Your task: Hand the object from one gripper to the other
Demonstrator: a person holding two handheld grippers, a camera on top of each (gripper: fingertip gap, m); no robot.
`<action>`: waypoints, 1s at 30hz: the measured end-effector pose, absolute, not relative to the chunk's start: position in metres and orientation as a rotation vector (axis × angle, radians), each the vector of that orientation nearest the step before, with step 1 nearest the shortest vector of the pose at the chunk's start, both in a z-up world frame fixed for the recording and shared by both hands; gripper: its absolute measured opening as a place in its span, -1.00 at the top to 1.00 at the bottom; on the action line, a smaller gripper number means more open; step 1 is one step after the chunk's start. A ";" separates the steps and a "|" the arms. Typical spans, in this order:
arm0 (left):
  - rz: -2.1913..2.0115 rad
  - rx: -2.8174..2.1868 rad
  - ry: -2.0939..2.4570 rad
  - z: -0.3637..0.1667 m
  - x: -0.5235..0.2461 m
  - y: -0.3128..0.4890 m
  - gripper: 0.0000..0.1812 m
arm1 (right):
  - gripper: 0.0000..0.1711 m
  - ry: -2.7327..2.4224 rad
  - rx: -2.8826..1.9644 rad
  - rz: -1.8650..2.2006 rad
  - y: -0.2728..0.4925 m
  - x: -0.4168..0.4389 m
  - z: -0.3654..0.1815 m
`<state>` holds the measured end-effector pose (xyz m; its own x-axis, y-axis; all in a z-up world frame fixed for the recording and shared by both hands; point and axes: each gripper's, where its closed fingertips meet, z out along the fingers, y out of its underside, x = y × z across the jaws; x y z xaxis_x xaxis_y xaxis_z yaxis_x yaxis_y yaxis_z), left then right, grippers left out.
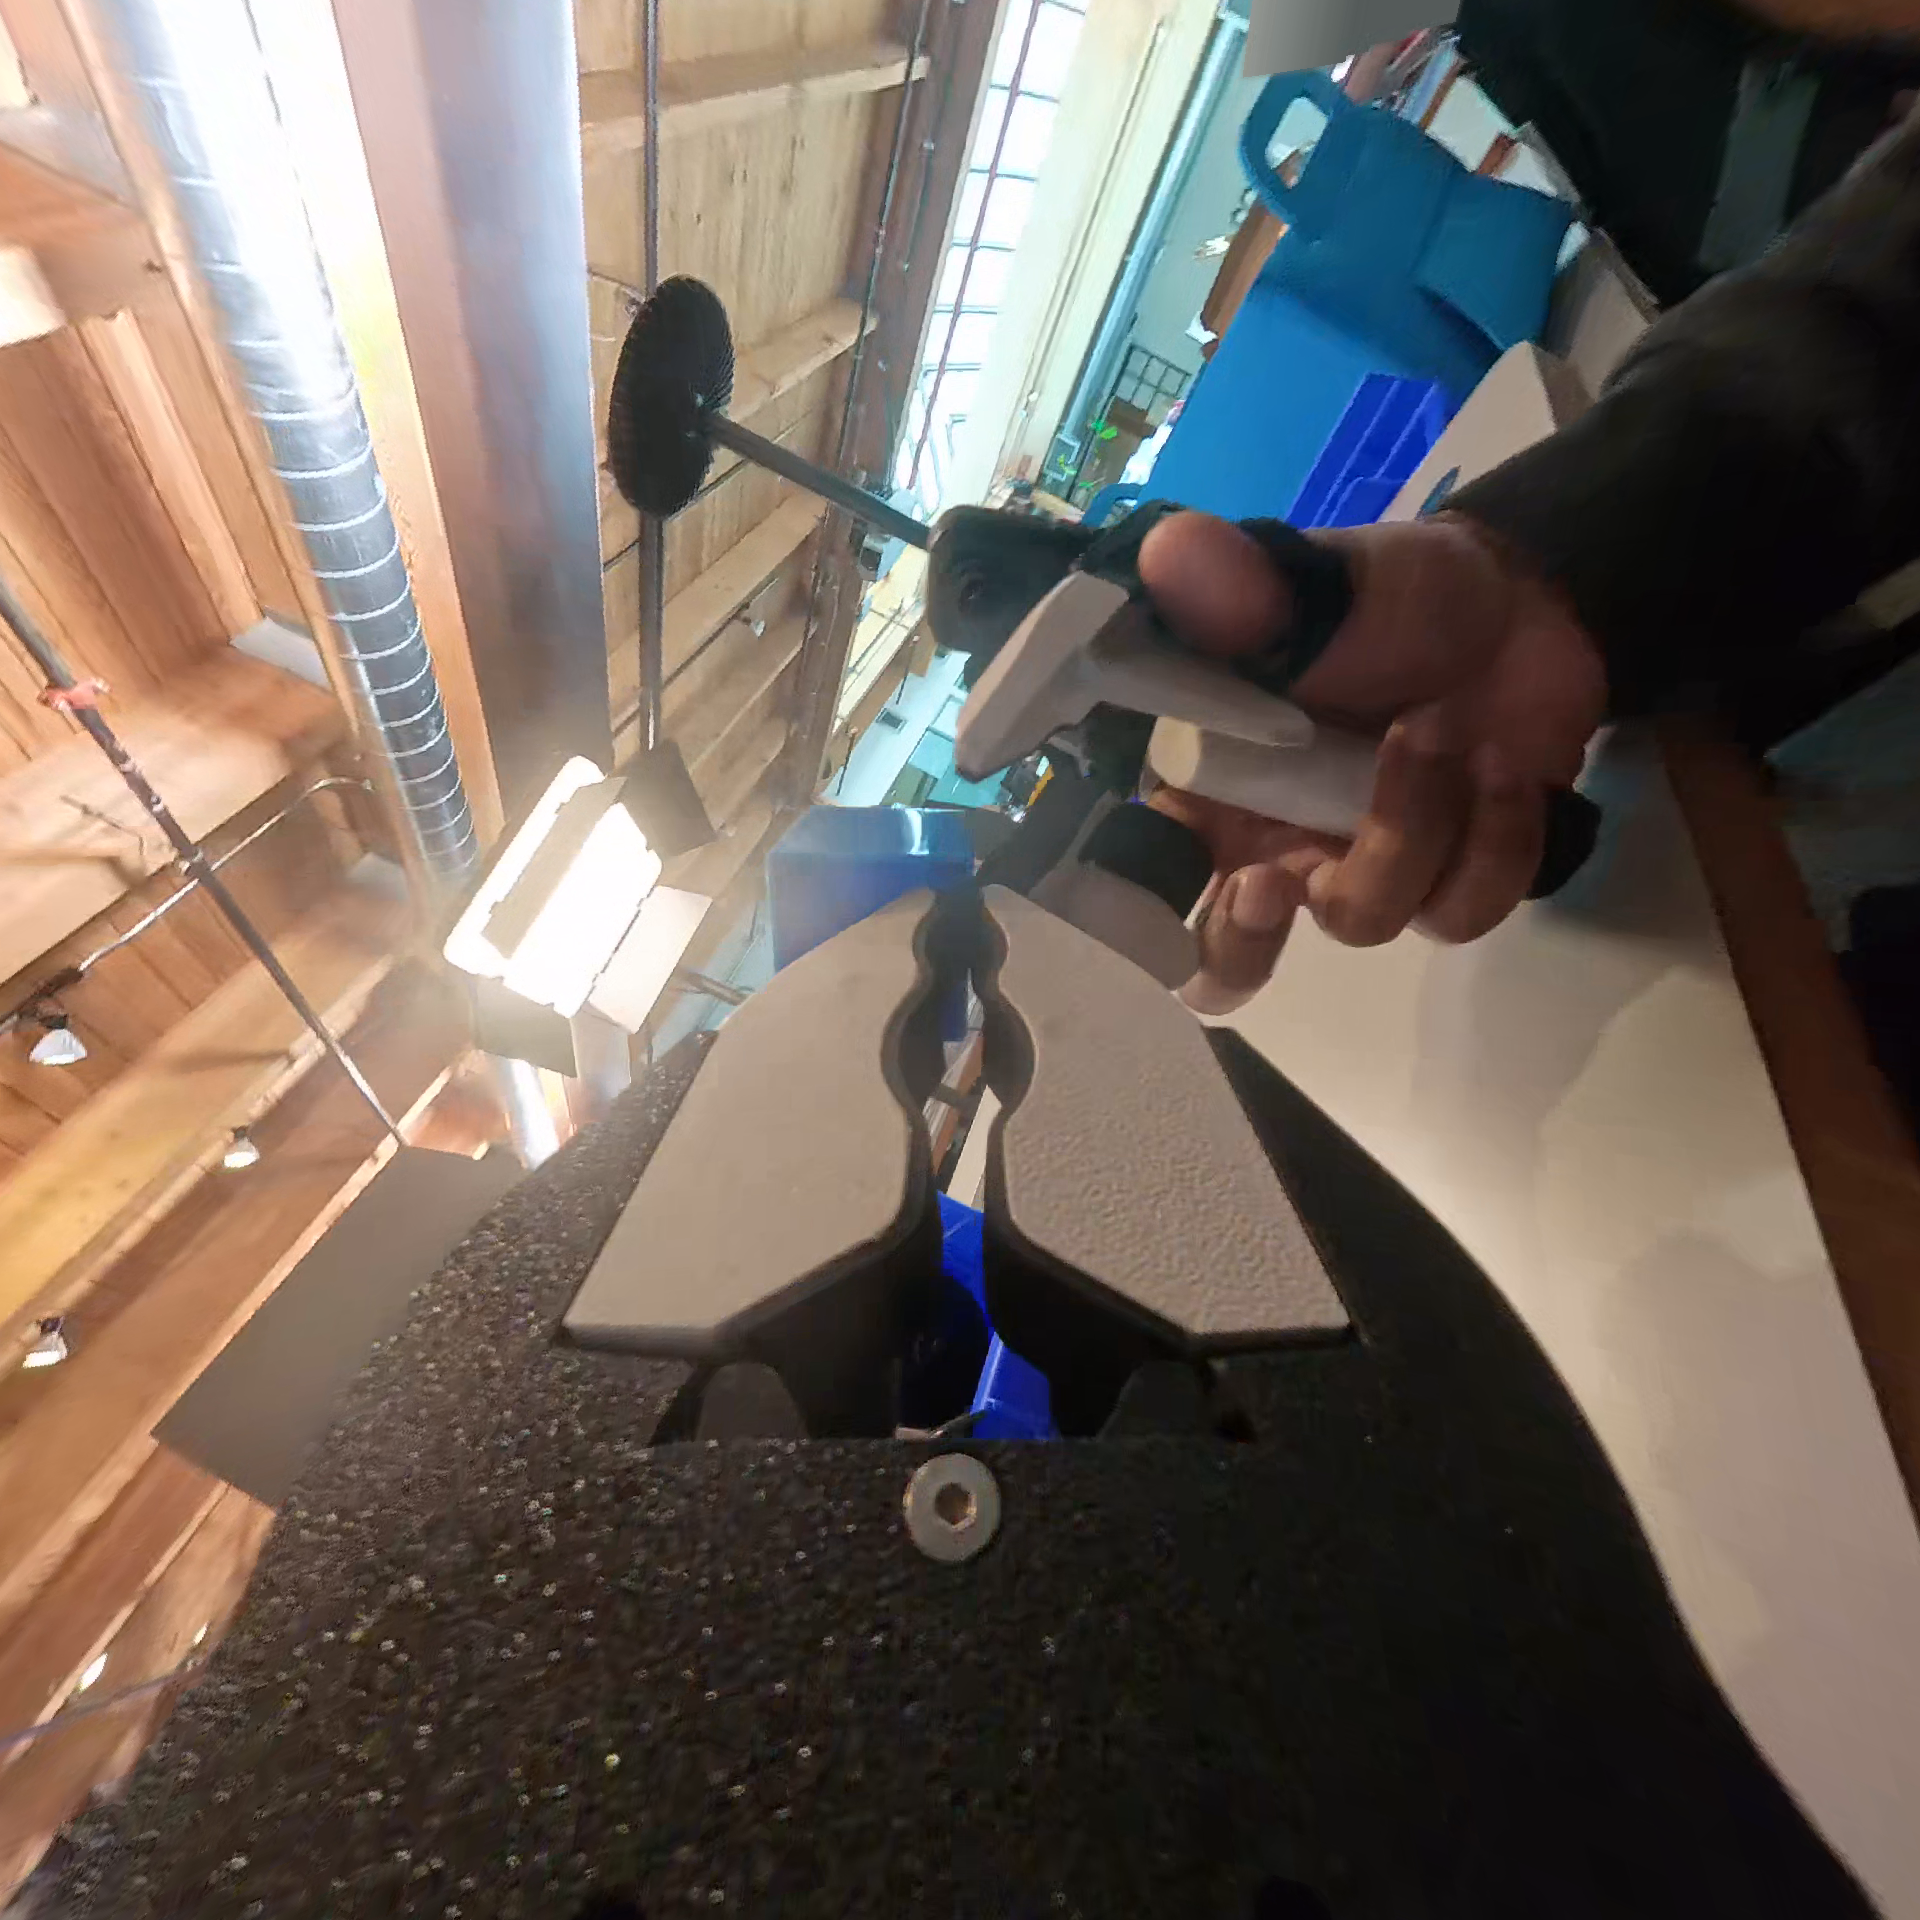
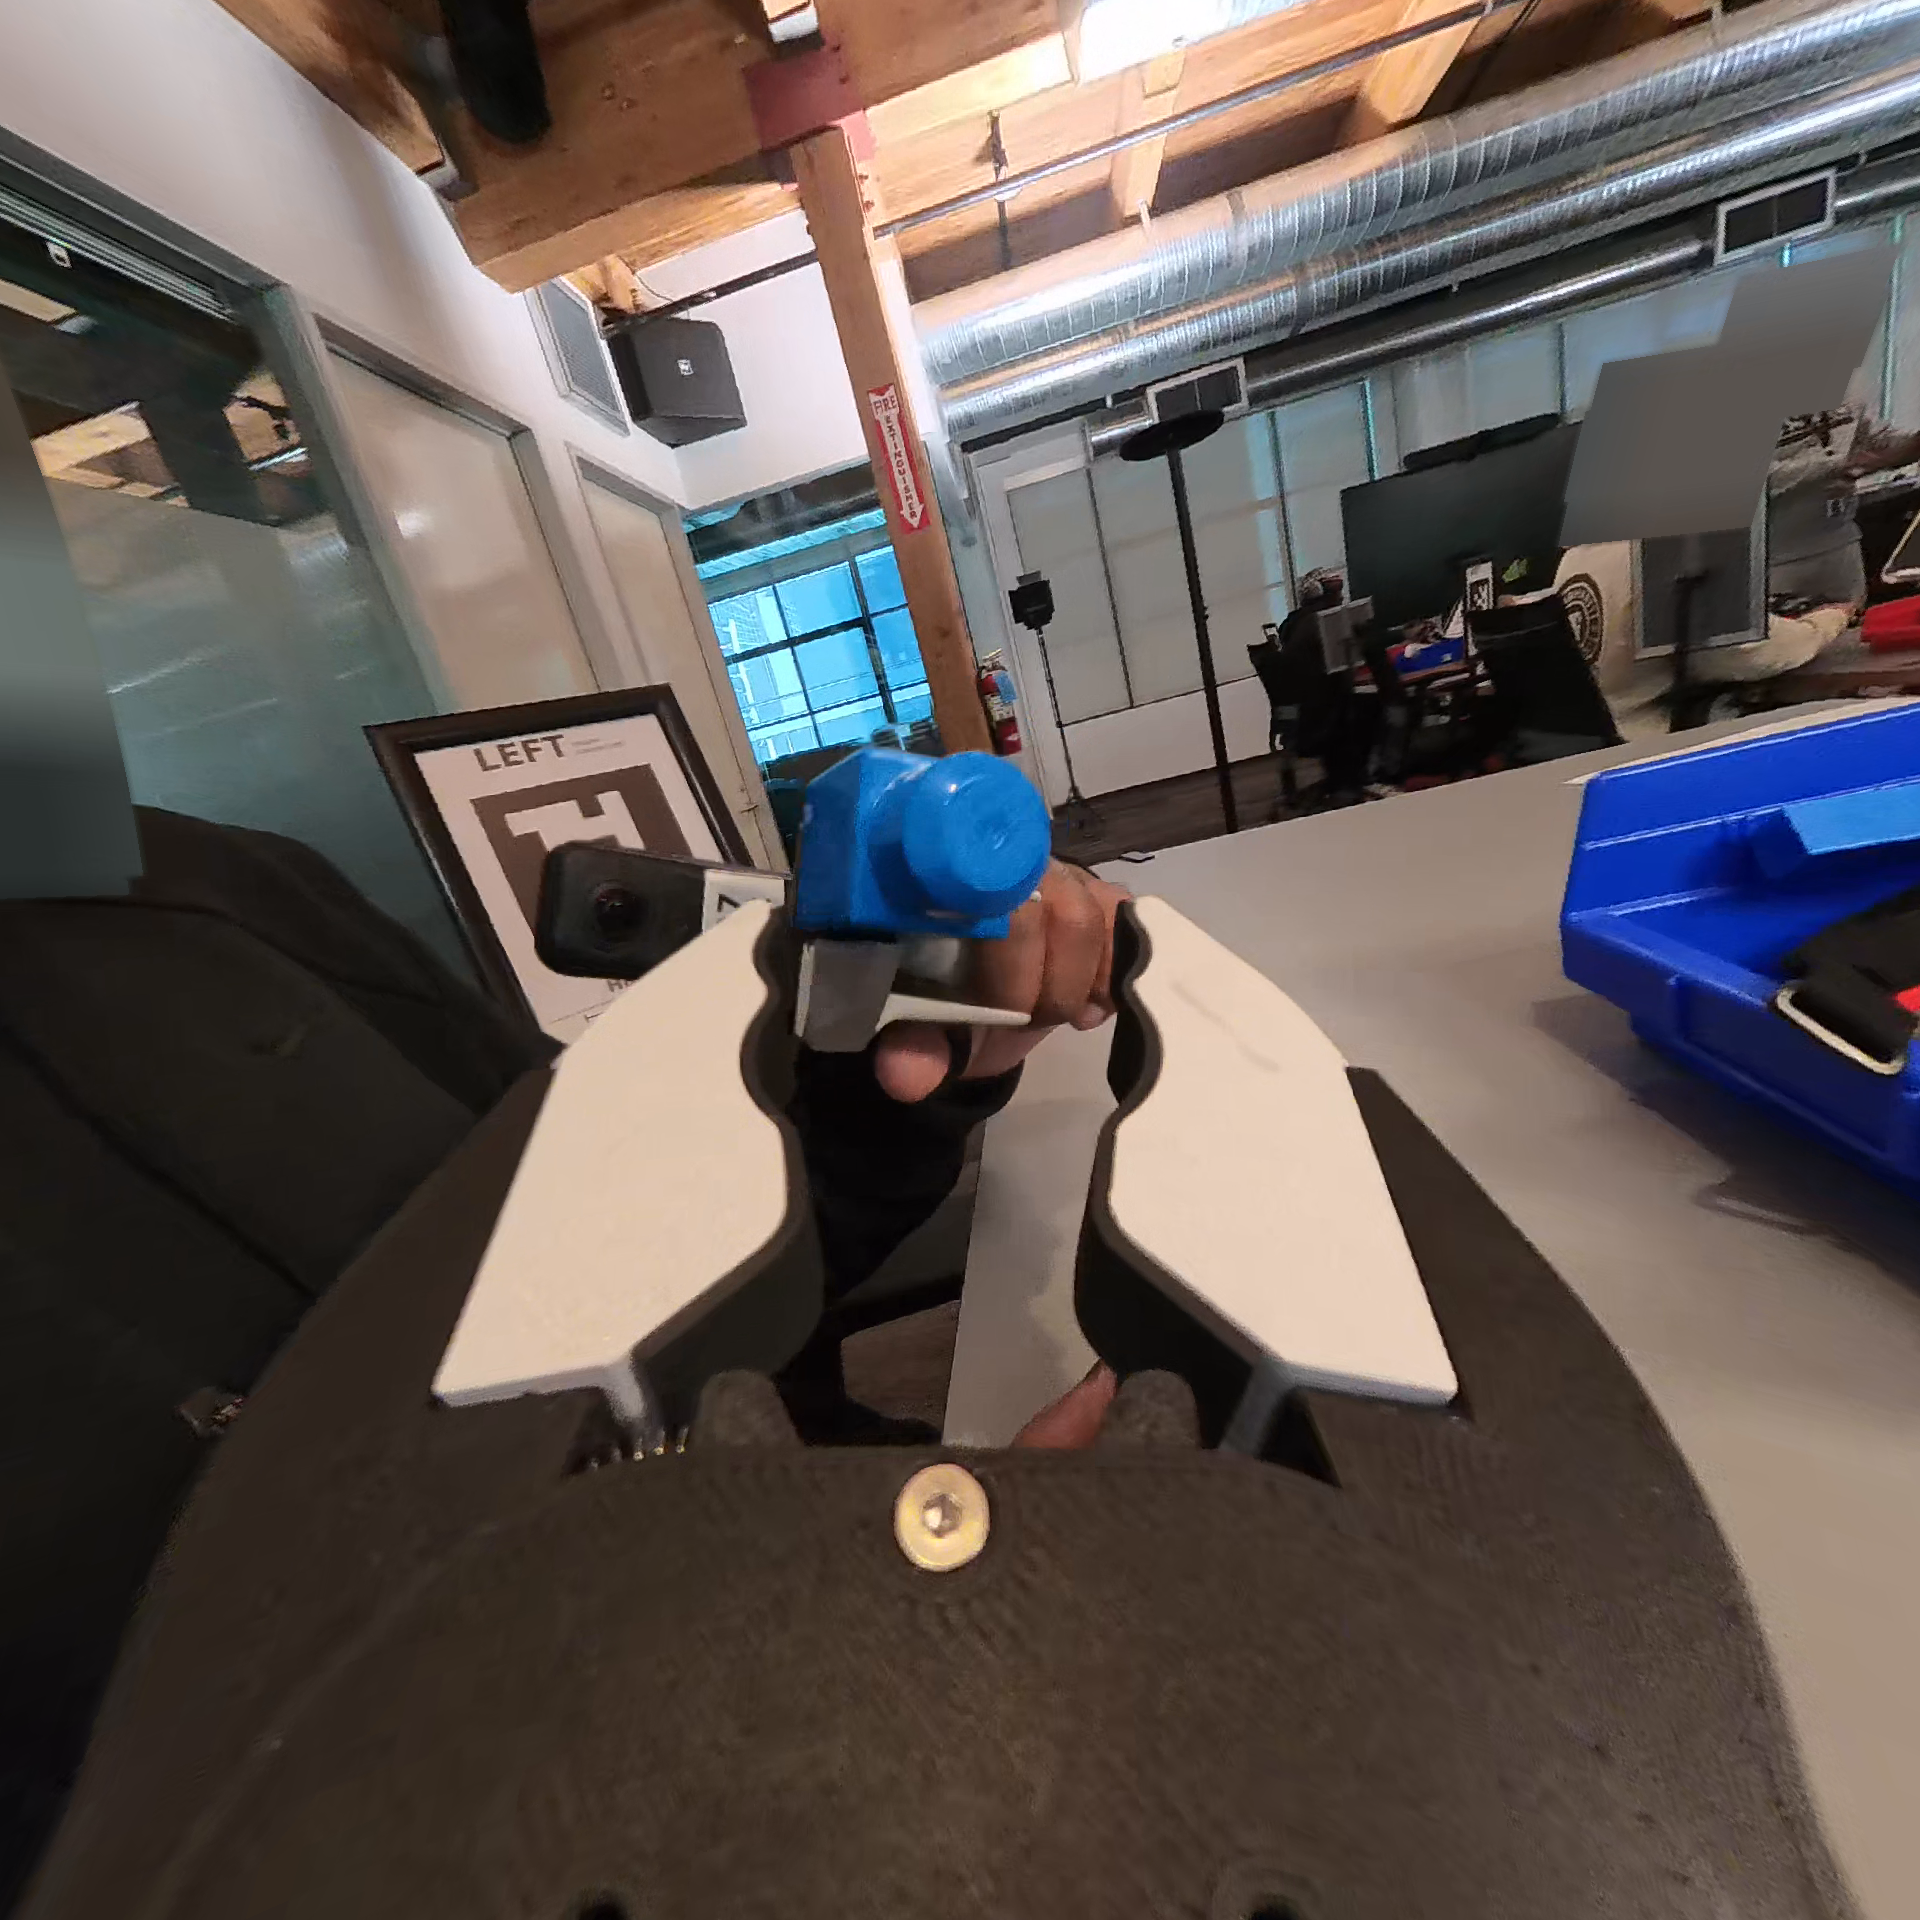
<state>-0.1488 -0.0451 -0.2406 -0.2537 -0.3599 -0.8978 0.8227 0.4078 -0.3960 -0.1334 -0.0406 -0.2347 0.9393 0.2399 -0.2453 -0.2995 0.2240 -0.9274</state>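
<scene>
The object is a blue plastic block with a round knob [image 2: 920, 844]. My left gripper [image 1: 964, 906] is shut on it at the fingertips; in the left wrist view only a blue corner of it [image 1: 868, 868] shows past the tips. In the right wrist view the left gripper [image 2: 862, 982] holds the block up in the air, knob facing my right gripper [image 2: 951, 935]. The right gripper is open and empty, its tips just short of the block and on either side of it. It also shows in the left wrist view [image 1: 1081, 852], held in a hand.
A grey table [image 2: 1351, 935] lies below. A blue bin [image 2: 1704, 935] with some items stands on it at the right. A framed marker sign [image 2: 561, 790] stands behind the left gripper. A lit studio lamp [image 1: 561, 883] and blue bags [image 1: 1382, 270] are farther off. My two grippers' fingertips are within a few centimetres of each other.
</scene>
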 end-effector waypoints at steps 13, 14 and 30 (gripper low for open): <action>-1.781 0.172 1.741 -0.243 -0.148 -0.039 0.65 | 0.56 -0.148 -1.240 -0.163 -0.049 -0.142 -0.222; -1.891 0.116 1.776 -0.239 -0.149 -0.035 0.62 | 0.57 -0.189 -1.220 -0.250 -0.049 -0.146 -0.221; -2.532 -0.289 2.241 -0.239 -0.167 -0.032 0.85 | 0.58 -0.398 -1.266 -0.770 -0.030 -0.156 -0.239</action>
<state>-0.1671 -0.0321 -0.2385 -0.9543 0.0750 0.2892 -0.2961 -0.1101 -0.9488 -0.1558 -0.0304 -0.2392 0.6924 -0.2953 0.6583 0.7078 0.1011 -0.6992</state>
